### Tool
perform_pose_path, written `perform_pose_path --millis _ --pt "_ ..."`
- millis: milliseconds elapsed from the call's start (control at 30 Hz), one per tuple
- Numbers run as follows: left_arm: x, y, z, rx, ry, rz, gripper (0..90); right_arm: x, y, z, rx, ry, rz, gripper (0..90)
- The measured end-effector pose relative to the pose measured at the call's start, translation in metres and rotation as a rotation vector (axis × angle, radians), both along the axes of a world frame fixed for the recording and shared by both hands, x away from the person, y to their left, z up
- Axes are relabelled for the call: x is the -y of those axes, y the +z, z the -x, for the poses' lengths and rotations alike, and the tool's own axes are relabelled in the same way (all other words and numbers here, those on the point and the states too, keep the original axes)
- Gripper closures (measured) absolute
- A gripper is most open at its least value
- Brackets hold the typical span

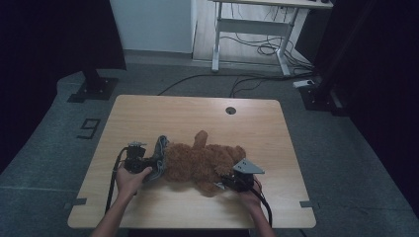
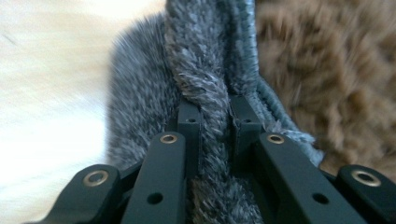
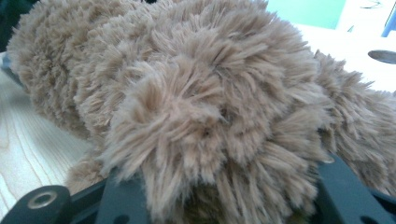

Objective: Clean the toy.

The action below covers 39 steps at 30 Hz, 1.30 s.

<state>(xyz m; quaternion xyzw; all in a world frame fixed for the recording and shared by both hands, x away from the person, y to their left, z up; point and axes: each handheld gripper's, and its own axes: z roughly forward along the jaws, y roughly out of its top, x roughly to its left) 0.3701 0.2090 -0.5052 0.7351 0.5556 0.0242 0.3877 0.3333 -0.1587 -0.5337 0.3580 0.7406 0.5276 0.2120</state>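
Here the brown teddy bear [image 1: 200,160] lies stretched across the near half of the table [image 1: 148,118], between the person's two hands. A grey furry cloth [image 1: 159,154] sits bunched at the bear's left end, touching its fur, and in the left claw view the same grey cloth [image 2: 196,70] rises just beside the brown fur. The left claw [image 1: 148,165] is narrowed tight on a fold of this cloth: the two black fingers [image 2: 189,123] press the grey pile from both sides. The right claw [image 1: 222,185] is pushed into the bear's other end, and in the right claw view a thick tuft of the teddy bear [image 3: 196,121] bulges between its jaws, which stand partly open around it, gripping the plush. The table is pale wood with a small round hole [image 1: 230,110] near its far edge. Beyond it lie a grey floor, loose black cables [image 1: 247,79] and the white legs of a desk [image 1: 257,29].
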Motion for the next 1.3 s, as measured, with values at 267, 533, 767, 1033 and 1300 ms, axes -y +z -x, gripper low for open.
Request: perform_pose_path --millis 267,533,767,1033,1300 --pt "0.014 -0.001 -0.007 -0.003 -0.005 0.105 81.2 0.001 0.003 -0.001 0.004 0.01 -0.047 56.1" --pt "0.011 0.022 -0.032 0.096 0.031 0.179 81.6 -0.005 0.027 -0.021 0.194 0.035 0.0 56.8" --pt "0.016 0.007 -0.043 0.094 0.058 0.145 81.5 -0.007 0.025 -0.047 0.239 0.015 0.075 56.0" --pt "0.009 -0.015 -0.023 0.081 0.052 0.177 80.9 -0.002 0.004 -0.018 0.231 0.066 0.063 55.5" --pt "-0.006 0.007 -0.007 0.133 0.051 0.176 78.5 0.004 -0.008 -0.002 0.208 0.09 0.065 55.4"
